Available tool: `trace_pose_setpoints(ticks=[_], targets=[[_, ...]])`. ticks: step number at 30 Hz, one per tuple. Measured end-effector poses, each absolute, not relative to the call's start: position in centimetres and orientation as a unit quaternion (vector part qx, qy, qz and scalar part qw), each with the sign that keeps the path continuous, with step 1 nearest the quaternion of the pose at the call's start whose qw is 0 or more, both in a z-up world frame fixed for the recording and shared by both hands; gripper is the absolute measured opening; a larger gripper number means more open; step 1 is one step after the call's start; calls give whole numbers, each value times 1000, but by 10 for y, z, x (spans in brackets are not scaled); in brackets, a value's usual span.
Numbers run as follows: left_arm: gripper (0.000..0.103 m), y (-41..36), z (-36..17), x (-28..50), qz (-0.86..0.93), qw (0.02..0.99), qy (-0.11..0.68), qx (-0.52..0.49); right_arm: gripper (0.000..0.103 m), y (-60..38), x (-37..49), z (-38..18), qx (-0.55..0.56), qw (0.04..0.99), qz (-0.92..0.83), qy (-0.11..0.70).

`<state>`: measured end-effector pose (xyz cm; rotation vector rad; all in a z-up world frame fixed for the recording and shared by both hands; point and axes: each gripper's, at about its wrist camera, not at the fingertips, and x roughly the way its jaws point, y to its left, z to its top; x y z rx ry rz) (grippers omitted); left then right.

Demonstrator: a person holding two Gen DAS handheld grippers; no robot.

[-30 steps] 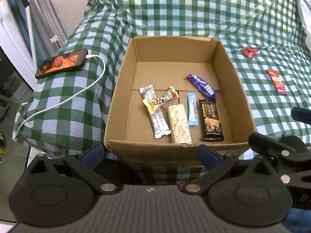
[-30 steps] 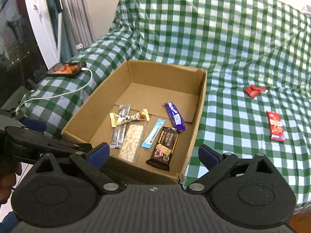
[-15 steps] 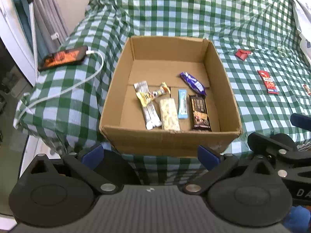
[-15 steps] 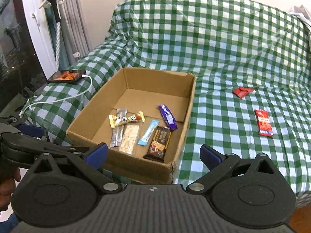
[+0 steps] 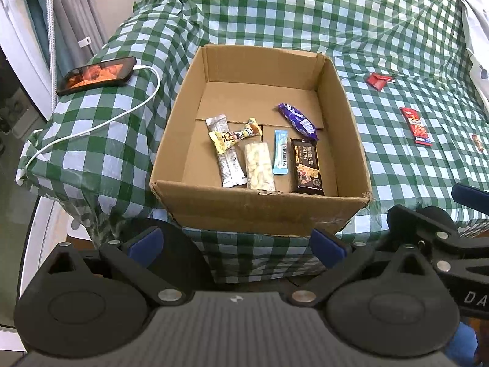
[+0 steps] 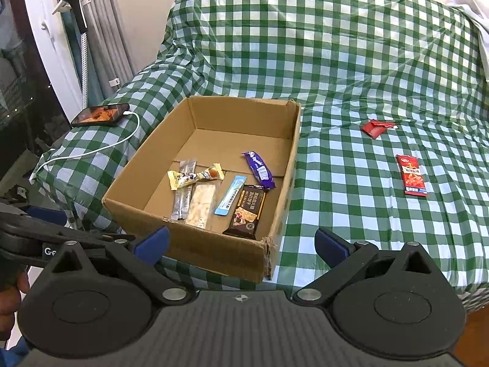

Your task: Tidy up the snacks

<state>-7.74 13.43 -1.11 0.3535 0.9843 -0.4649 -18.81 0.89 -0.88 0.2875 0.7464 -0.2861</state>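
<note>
Right wrist view, nearest first: the right gripper (image 6: 241, 241) is spread wide and empty at the bottom of the frame; the left gripper (image 5: 235, 240) is likewise wide and holds nothing. Past them, mid-frame, the cardboard box (image 6: 214, 253) holds six snacks. Further right on the checked cloth (image 6: 351, 183) lie the red packet (image 6: 411, 175) and a folded red wrapper (image 6: 375, 127). Flat foil on a slick sheet may skid away from closing fingers, I reckon. Packet print is too small to read.
</note>
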Motion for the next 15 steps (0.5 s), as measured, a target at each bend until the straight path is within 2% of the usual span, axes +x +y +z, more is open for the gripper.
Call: trace_pose_setpoints(ticks=[15], targets=[[103, 134, -10, -79, -221, 842, 463, 168, 101, 7, -191, -7, 140, 912, -137, 361]])
